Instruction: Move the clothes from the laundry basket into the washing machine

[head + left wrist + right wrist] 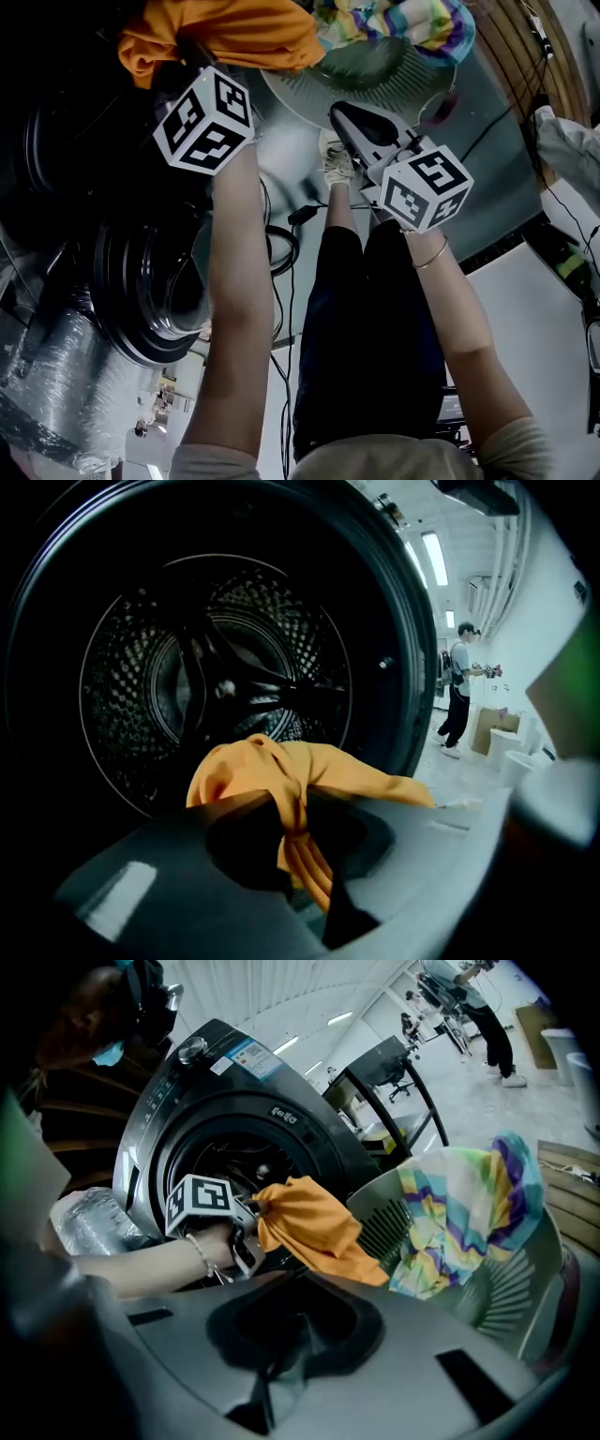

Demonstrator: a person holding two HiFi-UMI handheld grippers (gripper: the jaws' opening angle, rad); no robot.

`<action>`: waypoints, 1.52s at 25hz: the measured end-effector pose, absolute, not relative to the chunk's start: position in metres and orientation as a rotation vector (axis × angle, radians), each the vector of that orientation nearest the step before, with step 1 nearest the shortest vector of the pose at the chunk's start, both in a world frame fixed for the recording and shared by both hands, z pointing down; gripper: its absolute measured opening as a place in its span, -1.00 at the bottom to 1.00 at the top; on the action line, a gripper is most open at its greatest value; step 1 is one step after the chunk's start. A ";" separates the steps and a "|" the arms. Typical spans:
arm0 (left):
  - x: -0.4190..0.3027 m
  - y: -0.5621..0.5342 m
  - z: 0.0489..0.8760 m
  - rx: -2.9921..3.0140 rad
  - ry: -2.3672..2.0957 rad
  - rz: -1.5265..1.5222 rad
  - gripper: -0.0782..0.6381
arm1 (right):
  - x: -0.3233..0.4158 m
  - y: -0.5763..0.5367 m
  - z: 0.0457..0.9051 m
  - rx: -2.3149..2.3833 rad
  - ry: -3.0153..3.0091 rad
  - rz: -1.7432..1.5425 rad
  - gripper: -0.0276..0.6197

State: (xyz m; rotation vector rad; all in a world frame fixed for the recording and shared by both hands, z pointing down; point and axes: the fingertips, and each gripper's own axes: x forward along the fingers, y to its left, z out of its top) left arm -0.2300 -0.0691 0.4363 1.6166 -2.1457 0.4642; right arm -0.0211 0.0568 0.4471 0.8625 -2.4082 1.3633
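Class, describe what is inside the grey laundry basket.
A striped multicoloured cloth lies in the laundry basket, spilling over its rim. Bare slatted wall shows beside it. Anything beneath the cloth is covered and cannot be seen.

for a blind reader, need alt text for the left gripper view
The left gripper is shut on a crumpled orange cloth garment, held before the open round mouth of a dark front-loading washing machine with a perforated metal drum.

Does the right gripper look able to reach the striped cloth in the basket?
Probably yes. The striped cloth lies uncovered atop the basket, just ahead of the right gripper; the orange garment hangs to one side. The gripper's shut jaws must open first.
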 end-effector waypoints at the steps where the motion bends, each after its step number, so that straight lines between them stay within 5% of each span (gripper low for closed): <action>1: -0.241 -0.074 0.429 1.608 -2.179 0.453 -0.60 | -0.021 0.056 0.449 0.865 -2.401 1.361 -0.83; 12: -0.315 -0.116 0.390 1.530 -2.437 0.331 -0.53 | -0.031 0.052 0.451 0.854 -2.401 1.399 -0.83; 15: -0.299 -0.120 0.403 1.569 -2.330 0.297 -0.09 | -0.033 0.053 0.451 0.844 -2.404 1.406 -0.83; 29: -0.178 -0.046 0.518 1.620 -1.854 0.604 0.01 | -0.028 0.054 0.451 0.834 -2.410 1.429 -0.83; 32: -0.184 -0.056 0.533 1.601 -1.871 0.748 -0.02 | -0.027 0.054 0.452 0.834 -2.412 1.424 -0.83; 35: -0.201 -0.069 0.526 1.621 -1.930 0.830 -0.57 | -0.023 0.053 0.454 0.850 -2.406 1.415 -0.83; 38: -0.222 -0.082 0.501 1.666 -2.021 0.788 -0.62 | -0.021 0.055 0.455 0.854 -2.401 1.421 -0.83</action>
